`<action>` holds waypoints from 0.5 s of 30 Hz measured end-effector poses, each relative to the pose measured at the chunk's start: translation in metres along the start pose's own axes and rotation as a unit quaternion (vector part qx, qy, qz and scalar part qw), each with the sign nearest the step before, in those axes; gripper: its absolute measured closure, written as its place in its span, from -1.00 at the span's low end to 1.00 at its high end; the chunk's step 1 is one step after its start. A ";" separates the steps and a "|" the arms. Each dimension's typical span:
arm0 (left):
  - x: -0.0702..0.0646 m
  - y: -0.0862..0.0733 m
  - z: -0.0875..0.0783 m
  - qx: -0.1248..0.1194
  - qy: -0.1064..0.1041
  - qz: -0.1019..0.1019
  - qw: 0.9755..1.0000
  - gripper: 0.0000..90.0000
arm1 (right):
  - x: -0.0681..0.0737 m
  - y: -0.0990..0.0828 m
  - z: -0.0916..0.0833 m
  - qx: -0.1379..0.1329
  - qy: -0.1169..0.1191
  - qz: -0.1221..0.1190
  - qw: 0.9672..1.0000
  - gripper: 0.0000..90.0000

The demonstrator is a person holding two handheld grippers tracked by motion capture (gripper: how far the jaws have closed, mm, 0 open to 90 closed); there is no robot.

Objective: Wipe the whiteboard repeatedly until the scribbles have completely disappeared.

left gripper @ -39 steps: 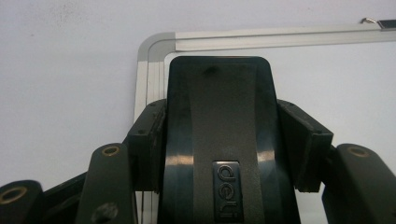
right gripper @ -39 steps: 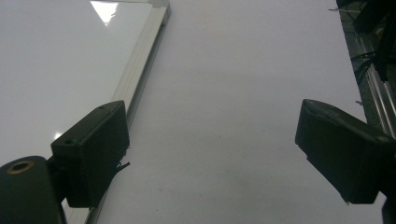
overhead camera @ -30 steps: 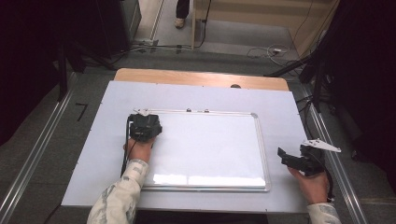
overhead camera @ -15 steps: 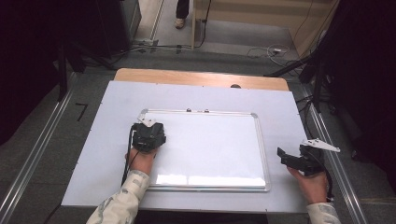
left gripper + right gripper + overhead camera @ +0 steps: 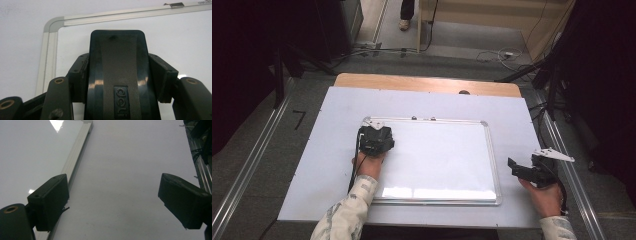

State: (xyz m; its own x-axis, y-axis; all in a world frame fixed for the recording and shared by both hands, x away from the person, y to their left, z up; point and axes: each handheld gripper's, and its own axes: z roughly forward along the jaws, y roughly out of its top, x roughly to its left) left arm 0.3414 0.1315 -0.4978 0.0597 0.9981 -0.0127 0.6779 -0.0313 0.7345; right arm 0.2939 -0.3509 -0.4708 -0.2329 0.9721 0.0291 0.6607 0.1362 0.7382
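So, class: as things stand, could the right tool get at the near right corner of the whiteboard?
Probably yes. The right tool is open and holds nothing, just off the whiteboard frame's right edge, with bare table cover between them. The left tool, shut on the black eraser, works the far left corner.

A white sheet [image 5: 337, 135] is covering the wooden table [image 5: 422, 82]; cables [image 5: 492, 54] are lying on the grey floor [image 5: 257, 165] beyond, someone's shoe [image 5: 404, 24] showing.
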 end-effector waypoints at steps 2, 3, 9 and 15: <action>0.005 0.001 0.000 0.001 0.005 -0.002 1.000 -0.09 | -0.001 -0.001 0.000 0.000 -0.001 0.000 1.000 -0.81; 0.008 0.001 0.001 0.001 0.006 -0.003 1.000 -0.09 | -0.001 -0.001 0.000 -0.001 -0.002 0.000 1.000 -0.81; 0.021 -0.001 -0.002 0.003 0.015 -0.008 1.000 -0.09 | -0.001 -0.001 -0.002 -0.001 -0.004 0.003 1.000 -0.81; 0.025 -0.009 -0.010 0.000 0.015 -0.003 1.000 -0.09 | -0.001 -0.002 -0.002 -0.001 -0.005 0.004 1.000 -0.81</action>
State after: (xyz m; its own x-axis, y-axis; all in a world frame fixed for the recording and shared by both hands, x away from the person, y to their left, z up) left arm 0.3297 0.1573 -0.4984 0.0338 0.9994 0.0027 0.6788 -0.0249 0.7339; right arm 0.2913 -0.3529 -0.4706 -0.2203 0.9750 0.0284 0.6615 0.1279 0.7389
